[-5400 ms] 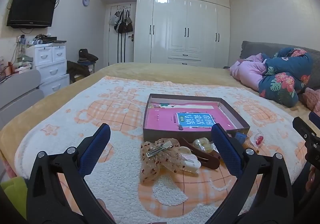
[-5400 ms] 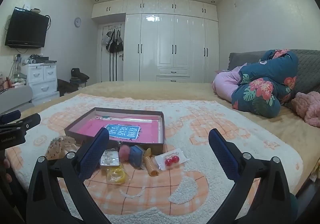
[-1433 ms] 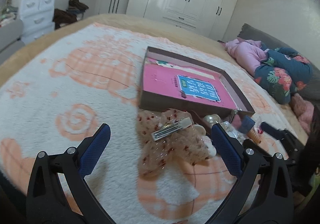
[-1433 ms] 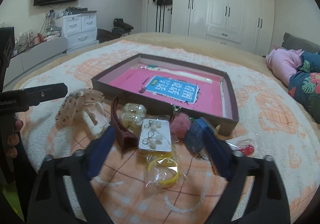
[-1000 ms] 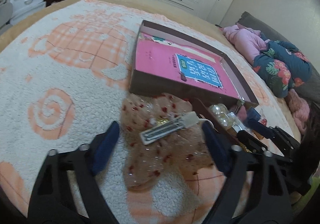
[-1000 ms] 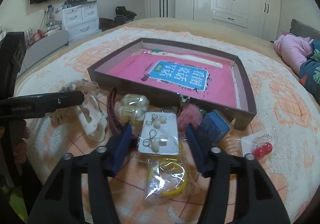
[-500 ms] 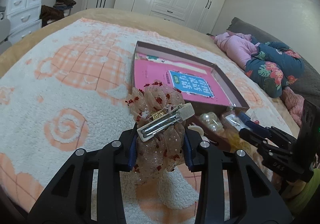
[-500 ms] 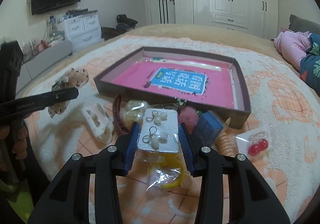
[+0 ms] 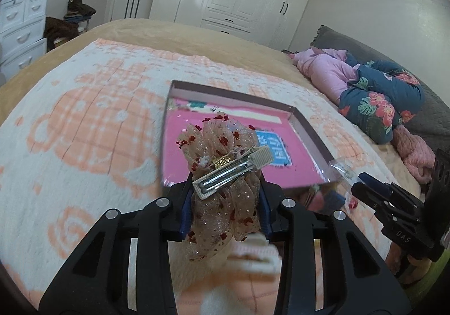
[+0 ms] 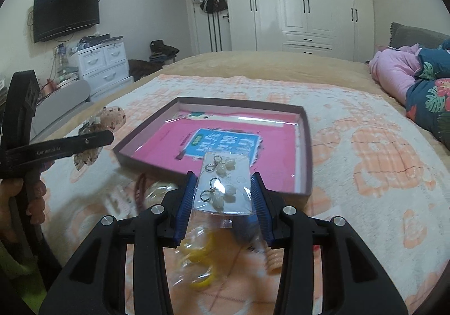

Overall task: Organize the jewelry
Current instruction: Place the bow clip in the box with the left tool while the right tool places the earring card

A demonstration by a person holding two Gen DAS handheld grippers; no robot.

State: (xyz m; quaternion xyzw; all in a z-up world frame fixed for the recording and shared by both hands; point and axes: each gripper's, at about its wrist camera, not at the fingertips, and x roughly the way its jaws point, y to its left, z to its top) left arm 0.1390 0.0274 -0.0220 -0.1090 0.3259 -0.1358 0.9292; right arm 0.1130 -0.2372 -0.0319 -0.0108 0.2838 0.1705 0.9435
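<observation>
My left gripper (image 9: 225, 202) is shut on a beige tulle bow hair clip (image 9: 222, 143) with red specks and a metal clip, held up off the blanket in front of the box. The shallow brown box (image 9: 309, 129) with a pink lining lies just beyond it. In the right wrist view my right gripper (image 10: 222, 191) is shut on a clear packet of pearl earrings (image 10: 225, 182), raised near the front rim of the box (image 10: 306, 146). The left gripper (image 10: 84, 143) with the bow (image 10: 112, 118) shows at the left there.
Below the right gripper lie a packet with a yellow ring (image 10: 199, 258), an orange spiral hair tie (image 10: 272, 261) and a brown hairband (image 10: 139, 188). A white claw clip (image 9: 253, 253) lies blurred under the bow. Folded bedding (image 9: 379, 101) is piled at the right.
Both grippers went from open to shut, the left on the bow clip and the right on the earring packet. Both have lifted their items off the blanket.
</observation>
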